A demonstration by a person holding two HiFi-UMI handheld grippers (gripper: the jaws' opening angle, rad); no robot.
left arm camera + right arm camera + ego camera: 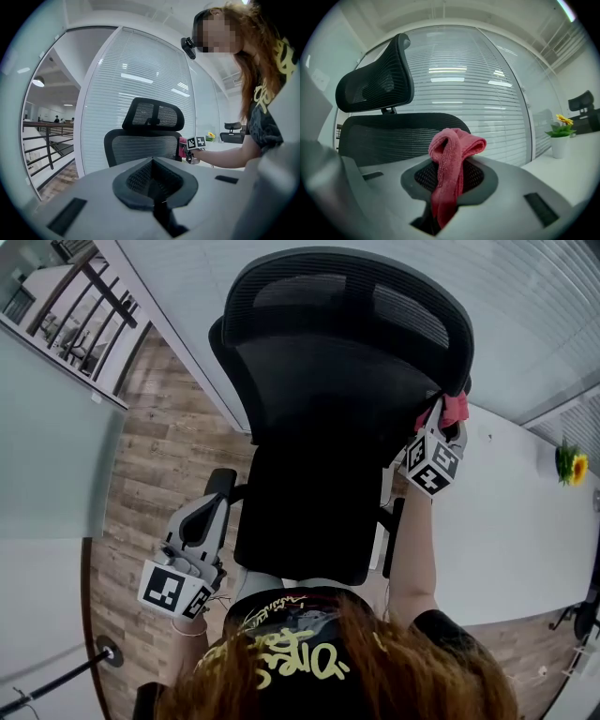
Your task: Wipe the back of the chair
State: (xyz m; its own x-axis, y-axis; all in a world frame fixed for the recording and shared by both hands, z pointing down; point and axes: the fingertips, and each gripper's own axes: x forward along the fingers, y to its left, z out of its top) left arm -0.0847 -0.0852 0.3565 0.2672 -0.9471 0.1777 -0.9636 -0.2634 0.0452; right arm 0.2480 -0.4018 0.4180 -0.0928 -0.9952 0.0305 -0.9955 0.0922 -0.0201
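A black mesh office chair (328, 381) stands below me, headrest (375, 296) farthest away. My right gripper (448, 426) is shut on a pink cloth (453, 409) at the right edge of the chair's back. In the right gripper view the cloth (451, 164) hangs folded out of the gripper (449, 187), just short of the mesh back (389, 133). My left gripper (208, 507) is low at the left beside the seat, shut with nothing in it. Its own view shows that gripper (154, 187) facing the chair back (140, 147) from a distance.
A white table (506, 521) with a potted yellow flower (569, 465) stands right of the chair. A glass wall with blinds (187, 296) runs behind it. A railing (89, 306) is far left over wooden floor (155, 456). A cable (56, 681) lies low left.
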